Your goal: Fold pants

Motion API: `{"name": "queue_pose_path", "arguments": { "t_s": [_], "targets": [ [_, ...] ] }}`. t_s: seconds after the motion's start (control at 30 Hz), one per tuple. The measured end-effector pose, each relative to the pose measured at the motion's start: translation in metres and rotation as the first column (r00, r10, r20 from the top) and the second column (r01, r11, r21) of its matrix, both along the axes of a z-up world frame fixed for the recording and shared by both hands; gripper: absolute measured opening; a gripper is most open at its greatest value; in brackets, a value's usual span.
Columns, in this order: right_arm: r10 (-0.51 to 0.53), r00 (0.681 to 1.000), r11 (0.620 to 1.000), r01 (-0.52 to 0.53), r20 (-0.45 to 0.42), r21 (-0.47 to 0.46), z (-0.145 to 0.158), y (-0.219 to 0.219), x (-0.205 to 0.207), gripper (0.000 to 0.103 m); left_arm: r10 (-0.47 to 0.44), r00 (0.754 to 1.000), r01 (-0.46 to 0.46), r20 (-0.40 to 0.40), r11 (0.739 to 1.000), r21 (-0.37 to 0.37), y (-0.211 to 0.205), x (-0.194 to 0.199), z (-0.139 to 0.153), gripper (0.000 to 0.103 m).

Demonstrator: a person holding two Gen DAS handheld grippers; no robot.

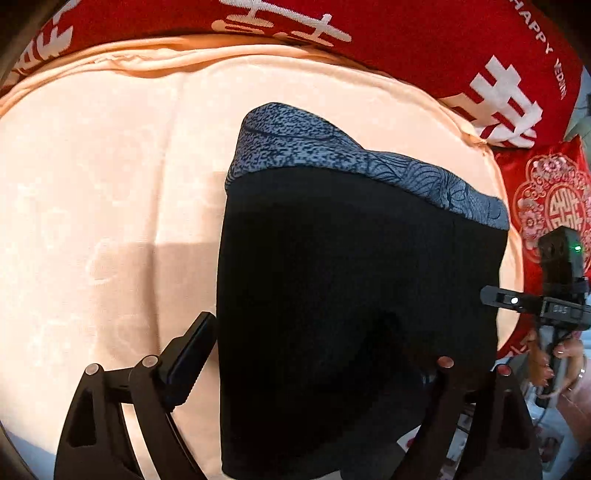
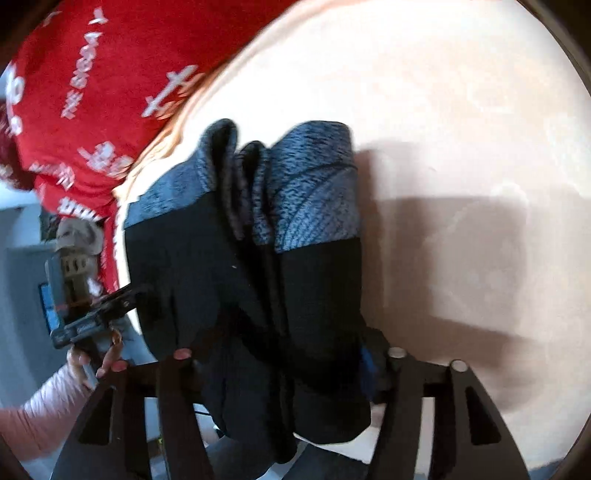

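Observation:
The pants [image 1: 351,280] are black with a grey-blue speckled waistband [image 1: 332,147], held up above a peach bed sheet [image 1: 92,184]. In the left wrist view the cloth hangs over my left gripper [image 1: 317,354]; its left finger [image 1: 188,354] is bare and the right one lies behind the cloth. My right gripper [image 1: 495,295] shows at the pants' right edge. In the right wrist view the pants [image 2: 258,295] hang bunched in folds between my right gripper's fingers [image 2: 288,354], waistband [image 2: 310,184] away from me. My left gripper [image 2: 129,295] touches their left edge.
A red quilt with white characters [image 1: 332,29] lies along the far side of the bed, also in the right wrist view [image 2: 92,92]. A red embroidered cushion [image 1: 554,192] sits at the right. The bed edge and room floor show at the left [image 2: 22,258].

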State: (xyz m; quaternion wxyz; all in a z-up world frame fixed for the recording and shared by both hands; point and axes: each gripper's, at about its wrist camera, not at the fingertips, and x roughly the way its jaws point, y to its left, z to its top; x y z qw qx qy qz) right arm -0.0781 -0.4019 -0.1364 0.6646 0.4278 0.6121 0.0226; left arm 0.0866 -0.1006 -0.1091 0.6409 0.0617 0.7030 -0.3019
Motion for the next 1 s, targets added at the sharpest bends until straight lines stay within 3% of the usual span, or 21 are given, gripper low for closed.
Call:
{"name": "queue_pose_path", "arguments": {
  "t_s": [0.23, 0.33, 0.37, 0.4, 0.53, 0.7, 0.73, 0.77, 1.0],
  "targets": [
    [-0.008, 0.997, 0.976, -0.009, -0.078, -0.219, 0.040, 0.019, -0.004, 0.068, -0.051, 0.992, 0.035, 0.119, 0.991, 0.126, 0.003, -0.023, 0.032, 0.090],
    [-0.057, 0.994, 0.975, 0.036, -0.093, -0.217, 0.057, 0.025, -0.013, 0.081, -0.051, 0.989, 0.029, 0.141, 0.988, 0.151, 0.008, -0.036, 0.050, 0.090],
    [-0.079, 0.993, 0.975, 0.058, -0.091, -0.214, 0.063, 0.023, -0.021, 0.081, -0.053, 0.989, 0.030, 0.141, 0.987, 0.159, 0.009, -0.041, 0.056, 0.102],
    [-0.095, 0.991, 0.972, 0.073, -0.093, -0.222, 0.069, 0.027, -0.025, 0.081, -0.055, 0.989, 0.031, 0.139, 0.985, 0.168, 0.010, -0.045, 0.060, 0.103],
    [-0.095, 0.989, 0.950, 0.055, -0.115, -0.308, 0.093, 0.044, -0.039, 0.089, -0.087, 0.988, 0.063, 0.129, 0.981, 0.183, 0.006, -0.066, 0.078, 0.103],
    [-0.079, 0.991, 0.933, 0.034, -0.110, -0.359, 0.117, 0.071, -0.049, 0.090, -0.139, 0.977, 0.098, 0.163, 0.966, 0.238, -0.004, -0.088, 0.098, 0.103],
    [-0.075, 0.991, 0.928, 0.030, -0.107, -0.372, 0.122, 0.076, -0.051, 0.093, -0.138, 0.976, 0.094, 0.170, 0.965, 0.246, -0.003, -0.090, 0.103, 0.103],
    [-0.070, 0.992, 0.922, 0.024, -0.106, -0.386, 0.127, 0.081, -0.053, 0.103, -0.133, 0.975, 0.085, 0.181, 0.964, 0.251, -0.001, -0.092, 0.109, 0.103],
    [-0.005, 0.994, 0.910, -0.041, -0.108, -0.412, 0.153, 0.115, -0.052, 0.103, -0.114, 0.954, 0.028, 0.276, 0.954, 0.298, 0.010, -0.097, 0.142, 0.103]
  ]
}}
